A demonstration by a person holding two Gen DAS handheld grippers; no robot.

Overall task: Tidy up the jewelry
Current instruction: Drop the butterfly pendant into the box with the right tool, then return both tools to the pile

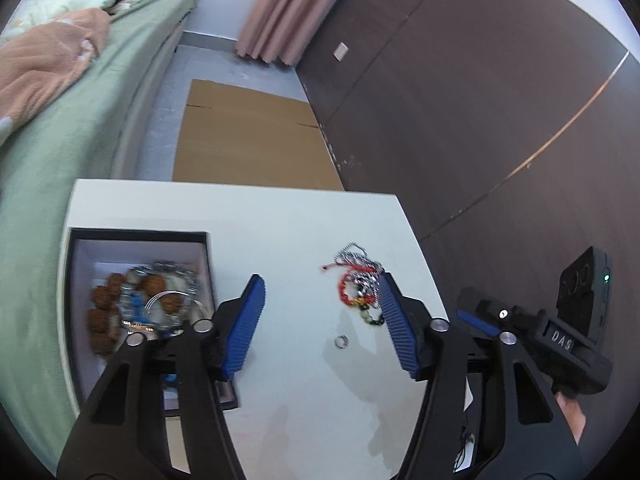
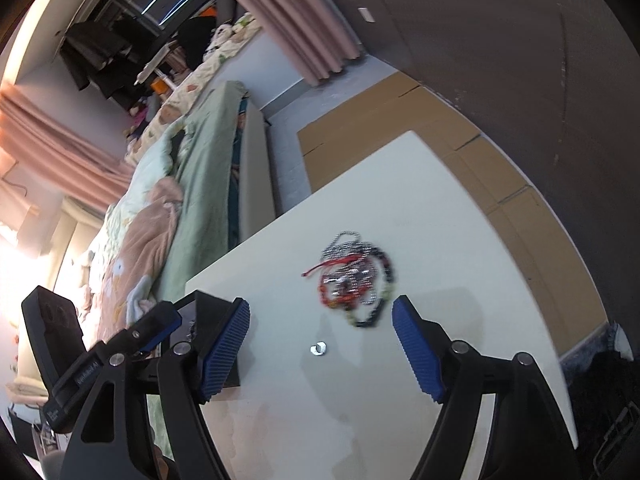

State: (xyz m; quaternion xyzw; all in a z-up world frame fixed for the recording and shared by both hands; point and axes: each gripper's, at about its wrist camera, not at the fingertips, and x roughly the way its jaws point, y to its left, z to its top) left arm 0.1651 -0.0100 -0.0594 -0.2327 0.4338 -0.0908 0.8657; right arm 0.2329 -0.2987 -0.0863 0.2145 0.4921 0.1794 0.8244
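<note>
1. Left tongs (image 1: pixel 320 320) and right tongs (image 2: pixel 320 344): both spread apart, holding nothing, above the desk (image 1: pixel 280 220).
2. Box (image 1: pixel 76 280) at the desk's left edge, jewelry inside.
3. Bracelet pile (image 2: pixel 354 280) mid-desk, nearer the right edge.
4. Ring (image 2: pixel 319 348) just beside the pile, toward the near edge.

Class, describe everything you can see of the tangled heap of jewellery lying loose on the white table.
The tangled heap of jewellery lies on the white table, outside the box. It mixes silvery bead chains, a red cord with a loose end pointing left, red-orange beads and a string of dark and greenish beads. A small silver ring lies apart from it, nearer the cameras. Neither gripper touches it.
</note>
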